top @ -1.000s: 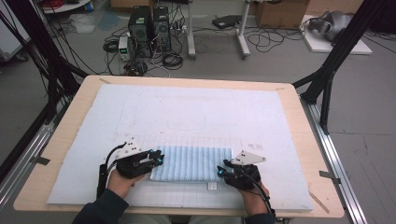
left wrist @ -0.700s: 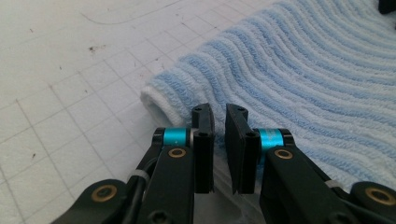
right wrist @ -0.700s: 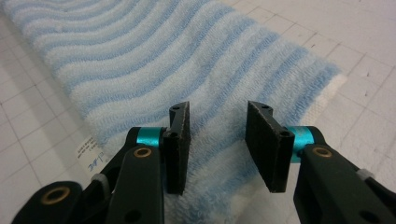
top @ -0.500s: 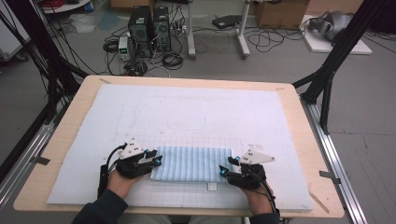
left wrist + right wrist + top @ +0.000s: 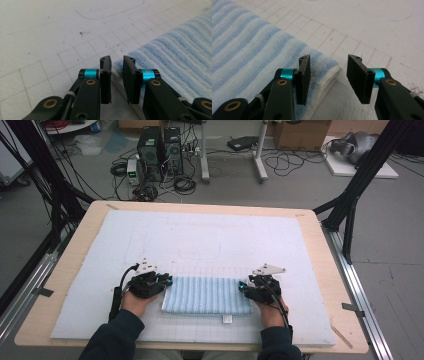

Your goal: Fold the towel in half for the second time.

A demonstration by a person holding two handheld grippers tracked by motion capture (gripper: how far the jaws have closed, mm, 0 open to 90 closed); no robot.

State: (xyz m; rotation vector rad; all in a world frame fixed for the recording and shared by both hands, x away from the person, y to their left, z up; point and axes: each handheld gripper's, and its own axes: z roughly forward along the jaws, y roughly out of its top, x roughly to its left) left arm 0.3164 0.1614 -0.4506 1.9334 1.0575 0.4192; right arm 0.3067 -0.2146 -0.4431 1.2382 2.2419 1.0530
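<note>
White mat [image 5: 200,235], towel [image 5: 207,295] between hand-held grippers

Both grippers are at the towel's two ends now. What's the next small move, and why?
Probably close both grippers on the corners. The left gripper stands open, its jaws astride the corner of the striped towel, and the right gripper is open wider, with the folded towel corner between its jaws. Neither holds cloth yet, so a lift now would leave the towel flat on the white mat.
</note>
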